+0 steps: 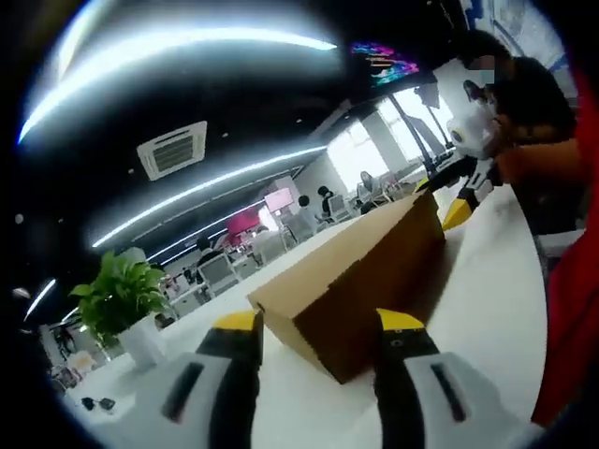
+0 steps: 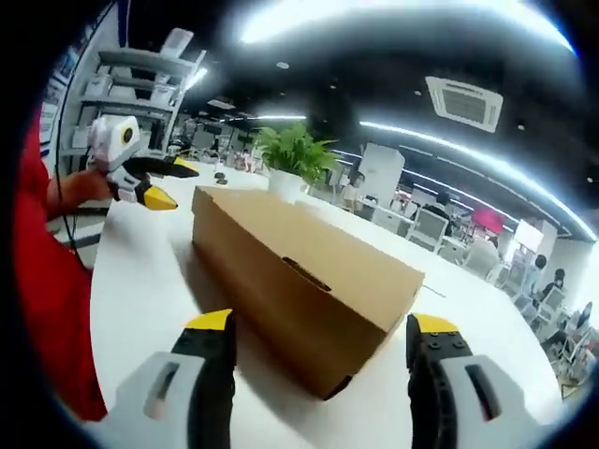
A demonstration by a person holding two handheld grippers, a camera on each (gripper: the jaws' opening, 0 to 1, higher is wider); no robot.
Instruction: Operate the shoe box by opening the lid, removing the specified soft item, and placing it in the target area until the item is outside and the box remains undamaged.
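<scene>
Left gripper view looks along the left gripper [image 1: 318, 337], whose two black jaws with yellow tips stand wide apart and hold nothing. Between and just beyond the tips lies the shoe box [image 1: 365, 281], a plain brown cardboard box resting on a white table [image 1: 487, 309]. Its near corner points toward the camera and its long side runs away toward the upper right. The lid is down and the box looks closed, with clean edges and no dents that can be made out. At the far end of the box the right gripper [image 1: 463, 201] comes in, its yellow tips near the box end; a hand grips its white body. A potted green plant [image 1: 122, 299] in a white pot stands on the table to the left, well apart from the box.

Right gripper view shows the right gripper [image 2: 323, 341] from behind, its jaws also spread wide and empty, one on each side of the near end of the shoe box [image 2: 299, 281]. The box lies lengthwise, running away to the upper left on the white table [image 2: 140, 290]. Its top is flat and shut, and a small dark slot shows along the lid's front edge. The cardboard is smooth and unmarked. Past the far end, the left gripper [image 2: 168, 182] is held in a hand, its jaws parted. The potted plant [image 2: 295, 154] stands behind the box.
</scene>
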